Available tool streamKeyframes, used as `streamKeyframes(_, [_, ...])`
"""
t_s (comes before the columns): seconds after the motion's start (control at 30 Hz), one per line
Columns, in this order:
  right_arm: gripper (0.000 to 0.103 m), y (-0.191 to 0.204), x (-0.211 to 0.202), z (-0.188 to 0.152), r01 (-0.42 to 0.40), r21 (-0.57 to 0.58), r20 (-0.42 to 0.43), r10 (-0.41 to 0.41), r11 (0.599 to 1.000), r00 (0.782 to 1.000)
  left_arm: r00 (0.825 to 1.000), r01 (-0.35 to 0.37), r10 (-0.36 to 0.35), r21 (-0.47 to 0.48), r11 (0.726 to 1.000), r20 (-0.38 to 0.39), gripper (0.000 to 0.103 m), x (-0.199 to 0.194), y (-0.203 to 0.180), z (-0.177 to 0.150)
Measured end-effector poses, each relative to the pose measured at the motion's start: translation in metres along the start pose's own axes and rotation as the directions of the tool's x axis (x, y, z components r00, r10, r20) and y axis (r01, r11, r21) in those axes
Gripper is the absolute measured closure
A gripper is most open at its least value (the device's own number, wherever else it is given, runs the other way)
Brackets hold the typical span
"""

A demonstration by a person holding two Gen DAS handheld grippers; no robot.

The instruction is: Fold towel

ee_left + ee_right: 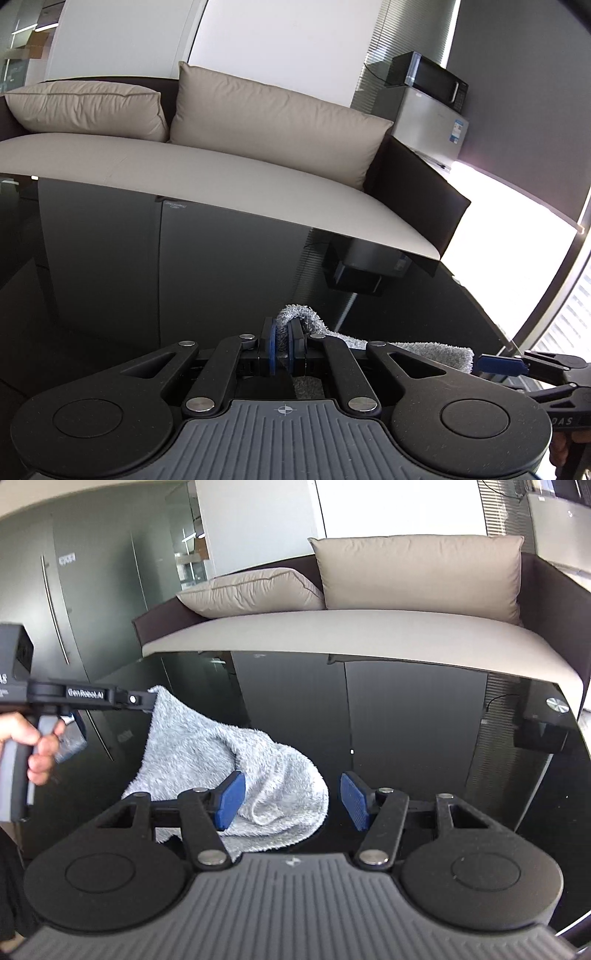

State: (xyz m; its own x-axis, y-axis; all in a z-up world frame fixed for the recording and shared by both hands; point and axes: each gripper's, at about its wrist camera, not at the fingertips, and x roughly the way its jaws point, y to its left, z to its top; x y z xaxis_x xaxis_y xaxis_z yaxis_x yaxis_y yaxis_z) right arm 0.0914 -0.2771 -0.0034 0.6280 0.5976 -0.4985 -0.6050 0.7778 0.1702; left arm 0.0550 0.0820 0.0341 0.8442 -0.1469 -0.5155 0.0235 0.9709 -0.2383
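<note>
The left gripper (282, 345) has its blue-padded jaws pressed together on a bunched corner of the grey terry towel (424, 352). In the right wrist view that same gripper (147, 699) enters from the left, holding the towel (221, 760) up by its corner so the cloth hangs in a slope down to the black glass table (406, 720), where its lower end lies crumpled. White lettering on the gripper's side arm reads "GenRobot.AI" (85, 694). A bare hand (31, 746) grips its handle below.

The right gripper (291, 799) has its jaws spread wide with nothing between them. Its left blue pad (231, 799) sits in front of the draped cloth; whether it touches cannot be told. Its right pad (354, 801) stands over bare glass, apart from the towel. In the left wrist view this gripper (502, 363) appears at the right edge, just beside the towel's far end, with the letters "OAS" (563, 421) readable on its body.

Behind the table stands a beige sofa (221, 173) with two beige cushions (280, 118). At the right, a black microwave (428, 79) sits on a silver mini fridge (432, 123) that carries a blue-and-white sticker too small to read. A frosted glass door (74, 602) bears a small mark that cannot be made out
</note>
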Motion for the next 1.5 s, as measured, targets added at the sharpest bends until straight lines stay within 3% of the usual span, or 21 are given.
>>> streamKeyframes(0.3, [0.046,0.018,0.013,-0.003,-0.055,-0.075,-0.011,0.055,0.996,0.998,1.000,-0.004,0.004,-0.001,1.000,-0.003,0.097,0.000,0.002,-0.002])
streamKeyframes(0.43, [0.069,0.021,0.025,-0.008,-0.013,-0.099,-0.059,0.007,0.995,0.998,1.000,-0.003,0.003,0.004,1.000,-0.002,0.097,0.000,0.002,-0.004])
streamKeyframes(0.53, [0.079,0.024,0.031,-0.008,-0.005,-0.106,-0.051,0.000,0.994,0.999,1.000,-0.007,0.007,0.007,1.000,-0.001,0.097,0.000,0.001,-0.005])
streamKeyframes(0.57, [0.087,0.025,0.032,-0.008,-0.008,-0.110,-0.047,0.003,0.994,0.999,1.000,-0.010,0.010,0.008,1.000,0.000,0.097,0.000,0.001,-0.005])
streamKeyframes(0.67, [0.095,0.028,0.032,-0.006,-0.015,-0.113,-0.034,0.011,0.994,0.999,1.000,-0.014,0.014,0.001,1.000,0.002,0.097,0.000,0.003,-0.005])
streamKeyframes(0.83, [0.099,0.029,0.029,-0.002,0.011,-0.104,-0.008,-0.012,0.995,1.000,1.000,-0.019,0.019,0.000,1.000,0.006,0.097,0.000,0.003,-0.006])
streamKeyframes(0.93, [0.100,0.027,0.020,0.004,0.050,-0.087,0.074,-0.044,0.995,0.996,1.000,-0.025,0.025,-0.004,1.000,0.010,0.097,0.000,0.005,-0.005])
streamKeyframes(1.2, [0.100,0.022,-0.013,0.016,0.124,-0.079,0.277,-0.098,0.989,0.956,0.999,-0.030,0.030,-0.002,1.000,0.018,0.097,-0.002,0.004,-0.005])
streamKeyframes(1.33, [0.100,0.012,-0.019,0.018,0.145,-0.053,0.272,-0.125,0.988,0.954,0.999,-0.041,0.041,0.003,0.999,0.031,0.097,-0.003,0.004,-0.005])
streamKeyframes(1.5, [0.100,0.006,-0.007,0.012,0.173,-0.048,0.189,-0.161,0.984,0.969,0.998,-0.046,0.046,0.020,0.999,0.031,0.097,-0.002,0.000,-0.006])
